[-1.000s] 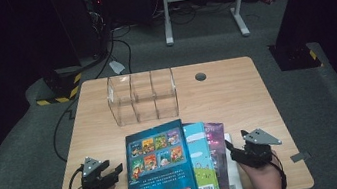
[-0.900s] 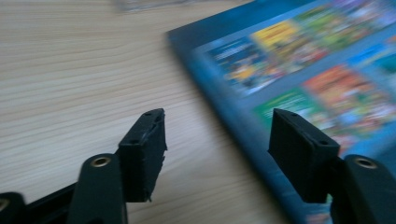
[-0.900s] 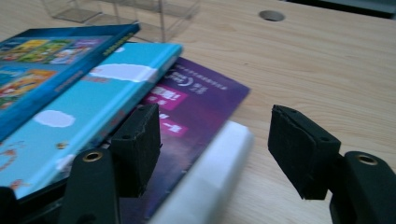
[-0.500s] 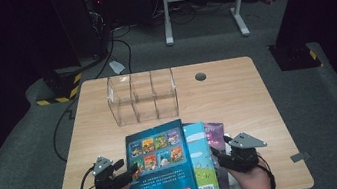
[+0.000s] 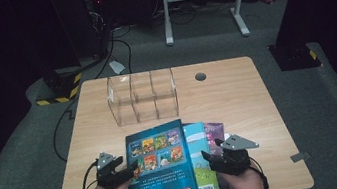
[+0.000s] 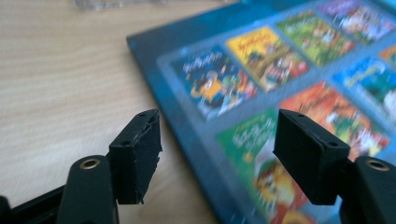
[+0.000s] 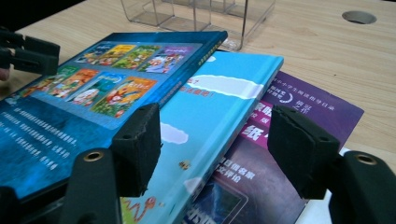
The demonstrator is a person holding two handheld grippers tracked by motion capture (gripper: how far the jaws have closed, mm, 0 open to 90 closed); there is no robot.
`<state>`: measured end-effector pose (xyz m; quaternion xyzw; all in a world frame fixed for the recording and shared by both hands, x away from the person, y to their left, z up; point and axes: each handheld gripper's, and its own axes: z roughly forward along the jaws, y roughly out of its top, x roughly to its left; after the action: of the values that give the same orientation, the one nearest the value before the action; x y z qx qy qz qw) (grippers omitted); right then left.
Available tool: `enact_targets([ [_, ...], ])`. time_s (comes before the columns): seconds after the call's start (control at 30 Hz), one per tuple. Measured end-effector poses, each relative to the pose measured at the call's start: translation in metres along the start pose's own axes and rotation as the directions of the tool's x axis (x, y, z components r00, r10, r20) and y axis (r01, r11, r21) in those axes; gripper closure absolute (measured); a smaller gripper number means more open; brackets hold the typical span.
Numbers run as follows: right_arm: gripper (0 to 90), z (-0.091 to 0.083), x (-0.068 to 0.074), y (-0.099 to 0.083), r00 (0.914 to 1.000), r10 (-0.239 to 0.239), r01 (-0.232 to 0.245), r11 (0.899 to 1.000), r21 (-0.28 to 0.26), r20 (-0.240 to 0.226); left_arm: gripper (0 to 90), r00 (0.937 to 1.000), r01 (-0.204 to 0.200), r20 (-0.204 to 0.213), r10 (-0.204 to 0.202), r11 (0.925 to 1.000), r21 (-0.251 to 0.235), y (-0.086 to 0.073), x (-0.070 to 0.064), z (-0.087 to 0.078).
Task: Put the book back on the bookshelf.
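Three books lie fanned at the near edge of the tabletop [image 5: 238, 104]: a dark blue book [image 5: 161, 176] on top, a light blue book [image 5: 202, 167] under its right side, and a purple book [image 5: 214, 130] lowest, showing at the right. A clear rack [image 5: 141, 96] with upright dividers stands beyond them, well apart from the stack.

The left gripper [image 5: 130, 171] sits at the dark blue book's left edge with its fingers [image 6: 137, 156] wide apart; in the left gripper view one finger is over bare wood and the other over the cover, so the edge runs between them. The right gripper [image 5: 208, 156] rests over the light blue book, its fingers [image 7: 137, 149] also wide, holding nothing.

The work looks like getting the books into the rack, starting with the top one. To do it well, the left fingers probably need to drop until the lower one slides under the cover's edge, then close on the dark blue book alone, not the one beneath. The right gripper could press the light blue book down so the stack does not slide. Once lifted, the book should be turned upright and steadied from both sides before it is lowered between two dividers; a thin hardcover gripped at one edge may sag or swing.
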<state>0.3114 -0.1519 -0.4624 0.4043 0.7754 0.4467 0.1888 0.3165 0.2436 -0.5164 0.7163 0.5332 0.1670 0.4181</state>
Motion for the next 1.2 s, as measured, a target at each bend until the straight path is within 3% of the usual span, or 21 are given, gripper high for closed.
enact_targets([
  [0.07,35.1,-0.001,0.002,-0.001,1.0,-0.008,0.008,1.0,0.0,-0.001,32.7,0.999,0.042,0.011,-0.042,0.9991,0.002,-0.003,0.003,0.0],
  [0.13,35.3,-0.002,0.004,-0.002,0.9999,-0.015,0.015,1.0,-0.004,0.002,31.9,0.9994,0.03,0.018,-0.03,0.9995,-0.003,-0.004,0.002,0.002],
  [0.17,35.8,-0.001,0.005,-0.003,0.9994,-0.033,0.033,0.999,-0.007,0.012,28.7,0.9988,0.029,0.04,-0.029,0.9996,-0.006,-0.005,0.0,0.003],
  [0.23,35.6,0.0,0.005,-0.004,0.9995,-0.029,0.029,1.0,0.003,0.007,28.7,0.9967,0.046,0.067,-0.046,0.9989,0.007,-0.005,-0.001,0.003],
  [0.4,35.0,0.005,0.008,-0.006,0.9994,-0.034,0.034,0.999,0.028,-0.004,25.6,0.9936,0.08,0.079,-0.081,0.9967,0.015,-0.008,-0.003,0.003],
  [0.63,34.0,0.01,0.014,-0.007,0.9986,-0.052,0.052,0.998,0.047,-0.004,22.8,0.99,0.095,0.103,-0.097,0.9951,0.025,-0.009,-0.002,0.005],
  [0.7,33.4,0.011,0.016,-0.008,0.9986,-0.051,0.051,0.997,0.055,-0.014,22.0,0.9854,0.12,0.117,-0.124,0.992,0.04,-0.008,0.0,0.006],
  [0.77,33.3,0.011,0.017,-0.008,0.9988,-0.047,0.048,0.997,0.056,-0.015,21.8,0.984,0.126,0.121,-0.131,0.991,0.045,-0.008,0.0,0.007],
  [0.9,35.5,0.008,0.017,-0.009,0.9981,-0.051,0.052,0.997,0.054,-0.036,20.8,0.9871,0.111,0.113,-0.114,0.9932,0.036,-0.007,-0.001,0.008],
  [1.2,33.4,0.005,0.016,-0.012,0.9992,-0.039,0.04,0.997,0.061,-0.007,21.2,0.9873,0.116,0.104,-0.12,0.9923,0.041,-0.004,-0.003,0.009],
])
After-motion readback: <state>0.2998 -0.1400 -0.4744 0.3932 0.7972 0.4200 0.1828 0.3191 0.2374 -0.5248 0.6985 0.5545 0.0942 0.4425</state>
